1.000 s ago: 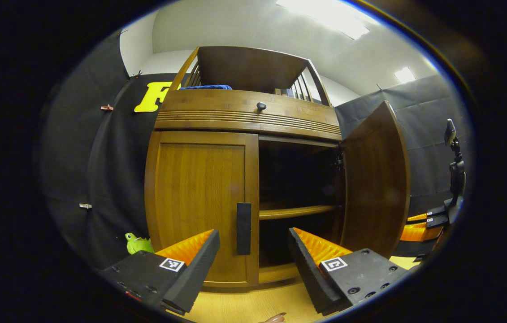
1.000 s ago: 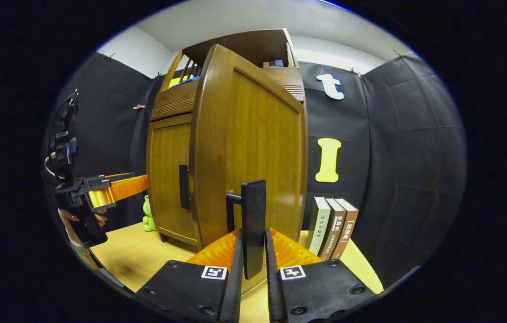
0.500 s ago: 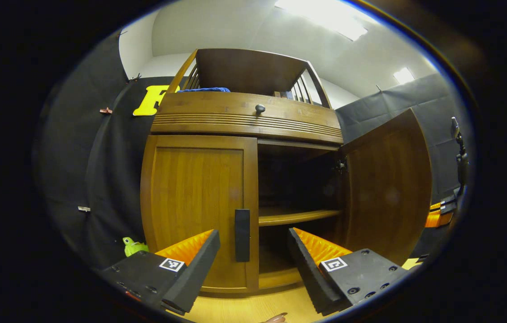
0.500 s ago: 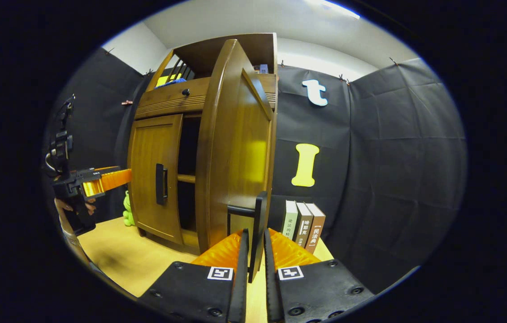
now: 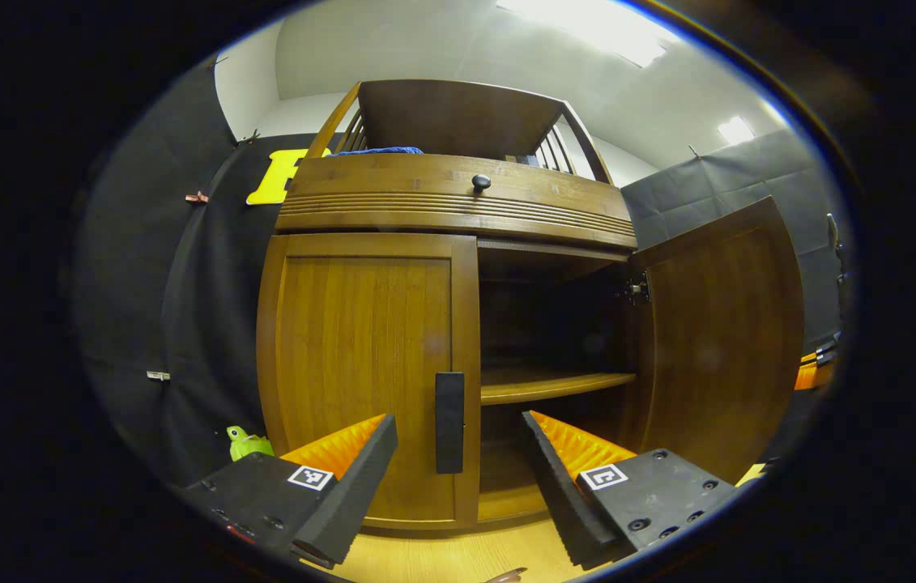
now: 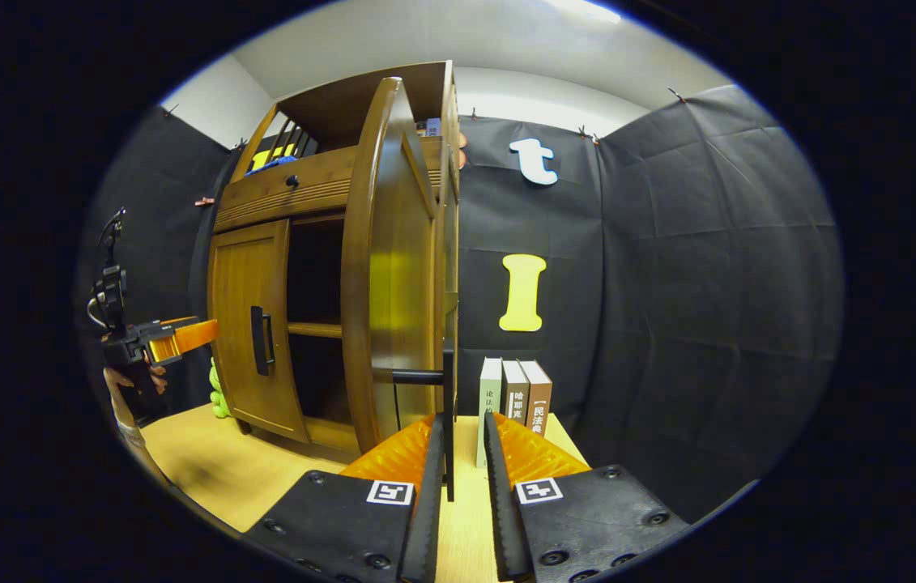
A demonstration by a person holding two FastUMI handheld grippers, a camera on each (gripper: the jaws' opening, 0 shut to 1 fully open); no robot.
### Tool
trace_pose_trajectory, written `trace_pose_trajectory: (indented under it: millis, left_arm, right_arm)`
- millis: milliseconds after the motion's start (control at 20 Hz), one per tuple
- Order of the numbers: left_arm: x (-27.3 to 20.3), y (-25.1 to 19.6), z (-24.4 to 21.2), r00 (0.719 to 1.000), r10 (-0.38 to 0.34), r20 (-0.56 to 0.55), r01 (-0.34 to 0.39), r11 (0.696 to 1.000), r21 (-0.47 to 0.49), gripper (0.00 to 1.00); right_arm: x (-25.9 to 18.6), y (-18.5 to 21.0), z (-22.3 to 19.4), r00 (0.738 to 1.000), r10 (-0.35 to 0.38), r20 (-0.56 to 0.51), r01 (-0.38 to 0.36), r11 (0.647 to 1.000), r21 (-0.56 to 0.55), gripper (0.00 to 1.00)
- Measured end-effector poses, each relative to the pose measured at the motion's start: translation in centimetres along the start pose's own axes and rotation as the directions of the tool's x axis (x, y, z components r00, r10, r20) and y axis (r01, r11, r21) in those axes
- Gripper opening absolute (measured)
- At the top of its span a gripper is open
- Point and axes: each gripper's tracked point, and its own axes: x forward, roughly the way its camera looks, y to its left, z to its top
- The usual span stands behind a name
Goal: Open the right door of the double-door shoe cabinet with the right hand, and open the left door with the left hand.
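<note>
The wooden shoe cabinet (image 5: 458, 206) stands straight ahead in the left gripper view. Its left door (image 5: 360, 364) is closed, and the black handle (image 5: 449, 421) lies between and beyond my open left gripper (image 5: 458, 427) without touching it. The right door (image 5: 721, 340) is swung wide. In the right gripper view that door (image 6: 389, 267) is seen edge-on. Its black handle (image 6: 449, 389) sits inside my right gripper (image 6: 464, 429), against the left finger (image 6: 435, 453) with a gap to the right one. The left gripper (image 6: 182, 336) hangs at far left.
Inside the cabinet a shelf (image 5: 555, 385) crosses the dark opening. A green frog toy (image 5: 251, 444) sits left of the cabinet. Three books (image 6: 516, 405) stand upright behind the open door, close to its edge. The wooden tabletop (image 6: 263, 470) runs in front.
The right door swung further open, from half open to edge-on in the right gripper view. The right fingers parted slightly around the handle. The left gripper barely moved.
</note>
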Motion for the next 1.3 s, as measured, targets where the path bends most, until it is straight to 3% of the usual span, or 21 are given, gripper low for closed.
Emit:
trace_pose_trajectory:
  millis: [300, 400, 450, 650, 850, 1050, 1300]
  left_arm:
    - [1.1, 0.0, -0.9, 1.000, -0.005, -0.021, 0.004, 1.000, -0.014, 0.95]
    - [1.6, 0.3, -0.8, 1.000, 0.007, -0.017, -0.007, 1.000, -0.012, 0.95]
    - [2.0, 0.6, -0.9, 1.000, 0.014, -0.020, -0.014, 1.000, -0.012, 0.95]
    - [4.1, 1.1, -2.1, 0.999, 0.011, -0.039, -0.012, 1.000, -0.004, 0.94]
    - [7.2, 2.0, -3.4, 0.999, 0.026, -0.039, -0.026, 1.000, 0.006, 0.94]
    - [9.8, 2.4, -5.4, 0.997, 0.037, -0.070, -0.032, 0.997, 0.068, 0.94]
    - [12.5, 2.2, -6.1, 0.997, 0.062, -0.050, -0.056, 0.992, 0.112, 0.82]
  right_arm:
    - [-3.0, -1.6, 1.9, 0.994, -0.083, 0.074, 0.086, 0.996, -0.038, 0.32]
    - [-4.3, 0.4, 2.9, 0.992, -0.063, 0.112, 0.069, 0.997, -0.045, 0.29]
    - [-5.0, 1.9, 3.5, 0.991, -0.031, 0.134, 0.038, 0.998, -0.043, 0.32]
    - [-7.1, 5.7, 5.8, 0.975, 0.034, 0.219, -0.020, 0.998, -0.066, 0.95]
    - [-7.5, 6.9, 6.4, 0.967, 0.061, 0.246, -0.044, 0.996, -0.076, 0.95]
    - [-6.3, 5.9, 5.8, 0.975, 0.033, 0.218, -0.020, 0.998, -0.063, 0.95]
    - [-4.9, 4.0, 5.4, 0.980, -0.022, 0.198, 0.032, 0.998, -0.047, 0.95]
